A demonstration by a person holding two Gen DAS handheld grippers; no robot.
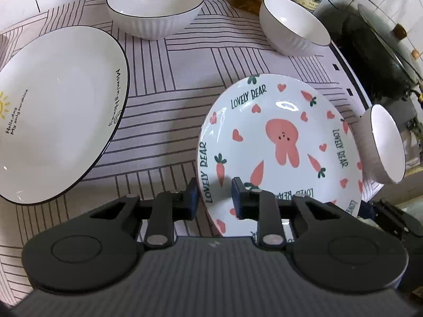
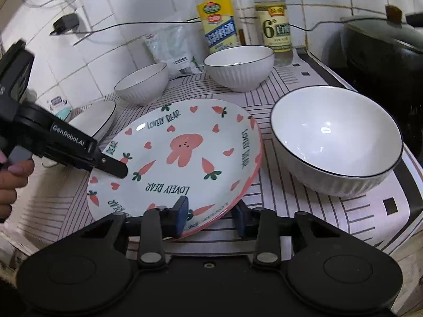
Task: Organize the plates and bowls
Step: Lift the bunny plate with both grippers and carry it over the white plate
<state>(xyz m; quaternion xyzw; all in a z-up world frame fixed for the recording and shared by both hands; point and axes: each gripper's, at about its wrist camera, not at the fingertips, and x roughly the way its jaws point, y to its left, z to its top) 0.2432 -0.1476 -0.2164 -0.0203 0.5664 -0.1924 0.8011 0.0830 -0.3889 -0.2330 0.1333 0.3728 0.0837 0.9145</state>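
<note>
Your left hand-held gripper (image 1: 214,198) pinches the near rim of the rabbit plate (image 1: 280,142); your right hand-held gripper (image 2: 211,216) straddles the same plate's opposite rim, pads touching it. The plate sits on the striped bench (image 1: 169,84). Left of the left hand-held gripper lies a white plate (image 1: 58,111); beyond, two bowls (image 1: 156,5). A large bowl (image 2: 335,140) sits right of the right one.

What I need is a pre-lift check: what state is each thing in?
Bear plate: empty, rim between both grippers.
Left gripper: shut on its rim.
Right gripper: around rim, grip unclear.
Large bowl: upright, empty.
Sun plate: flat, empty.
Pot: lid on.
</note>
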